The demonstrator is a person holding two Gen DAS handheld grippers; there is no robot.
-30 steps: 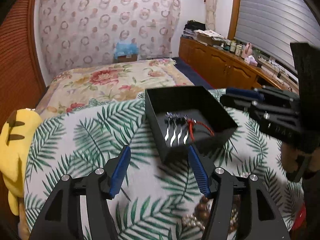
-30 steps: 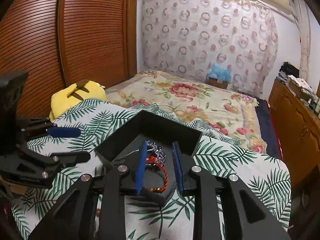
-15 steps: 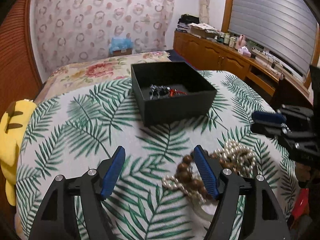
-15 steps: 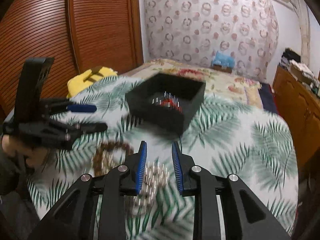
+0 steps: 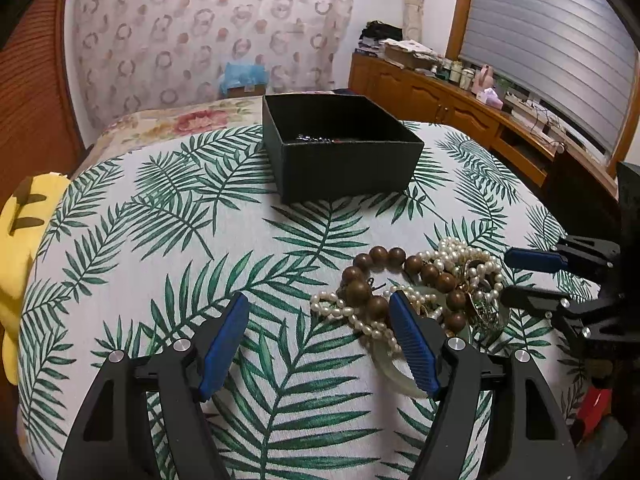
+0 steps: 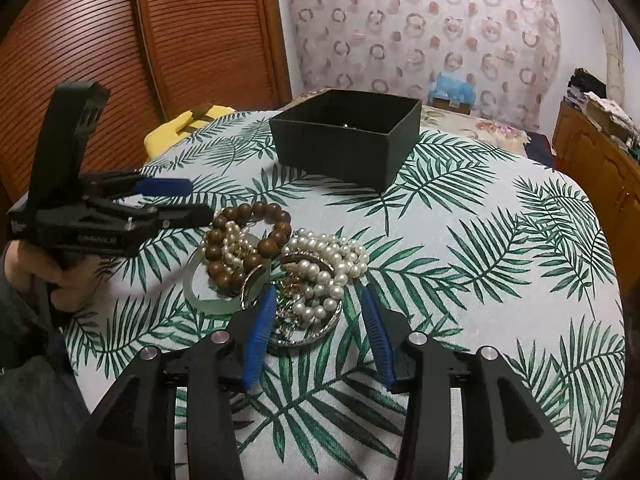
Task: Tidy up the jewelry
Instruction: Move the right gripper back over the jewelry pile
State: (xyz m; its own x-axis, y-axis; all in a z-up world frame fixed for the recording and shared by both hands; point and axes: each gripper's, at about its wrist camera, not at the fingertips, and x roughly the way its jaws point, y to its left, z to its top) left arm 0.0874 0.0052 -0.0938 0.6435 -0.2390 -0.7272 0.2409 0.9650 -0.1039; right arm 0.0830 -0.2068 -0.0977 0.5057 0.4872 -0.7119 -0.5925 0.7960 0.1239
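Observation:
A heap of jewelry lies on the palm-leaf cloth: a brown wooden bead bracelet (image 5: 372, 280) (image 6: 244, 236), white pearl strands (image 5: 468, 256) (image 6: 328, 264), a pale green bangle (image 6: 200, 292) and a silver bangle (image 6: 312, 336). A black open box (image 5: 340, 160) (image 6: 348, 140) stands behind it, with some jewelry inside. My left gripper (image 5: 320, 320) is open and empty, just left of the heap. My right gripper (image 6: 318, 308) is open and empty, right at the heap's near edge.
The table (image 5: 160, 240) is round with edges falling off on all sides. A yellow plush toy (image 5: 20, 248) sits at its left edge. A bed (image 5: 168, 120) and a wooden cabinet (image 5: 460, 100) stand beyond.
Both grippers have pulled back from the black box toward the jewelry heap. My right gripper has opened wider.

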